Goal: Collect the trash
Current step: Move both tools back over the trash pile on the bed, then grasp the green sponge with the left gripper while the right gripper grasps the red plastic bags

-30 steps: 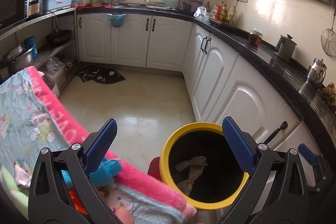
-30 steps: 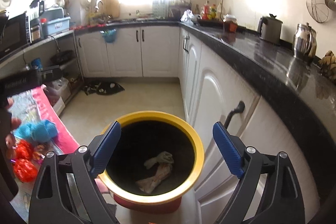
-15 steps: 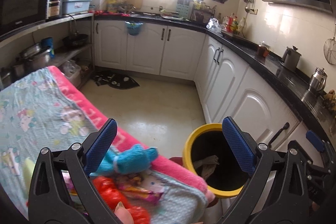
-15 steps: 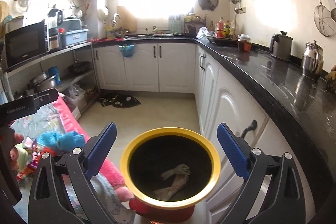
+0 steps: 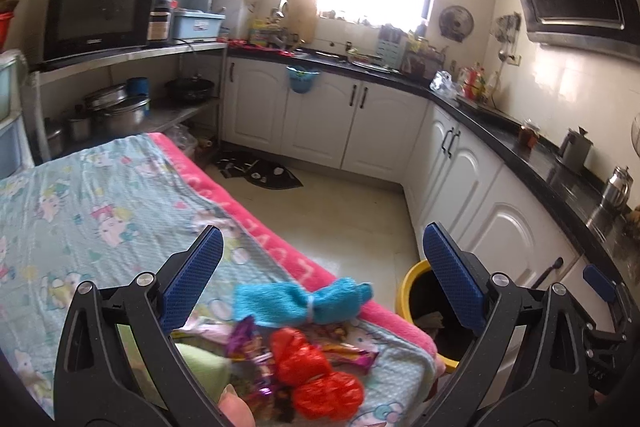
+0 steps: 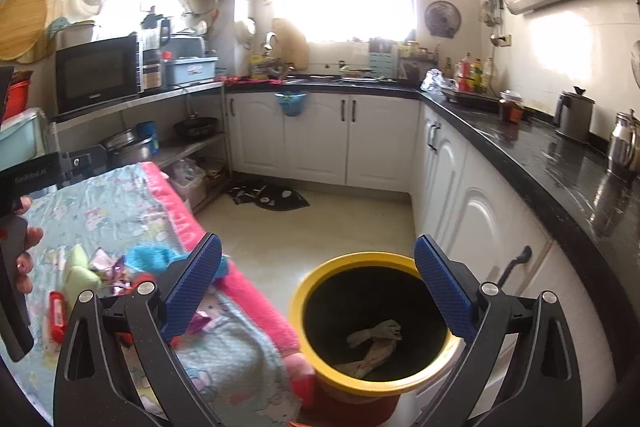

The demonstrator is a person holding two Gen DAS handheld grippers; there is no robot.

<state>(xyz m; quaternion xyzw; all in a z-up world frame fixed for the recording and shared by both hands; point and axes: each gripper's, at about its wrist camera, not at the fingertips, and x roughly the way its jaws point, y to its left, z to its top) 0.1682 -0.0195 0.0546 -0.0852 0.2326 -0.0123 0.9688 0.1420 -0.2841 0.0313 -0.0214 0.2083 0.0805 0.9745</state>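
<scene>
The left gripper (image 5: 322,277) has its jaws spread wide and holds nothing. Between them, just below the tips, lies a blue cloth (image 5: 302,302) on the patterned blanket (image 5: 100,203); nearer the gripper's base sit a red plastic bag (image 5: 314,373) and shiny wrappers (image 5: 244,343). Beside the right-hand jaw stands the yellow bin (image 5: 406,293), partly hidden.

The right gripper (image 6: 318,277) is also spread wide and empty. The bin (image 6: 304,303) sits between its jaws, toward the right-hand one, with a crumpled rag (image 6: 374,345) at the bottom. The trash pile lies beyond the left-hand jaw.
</scene>
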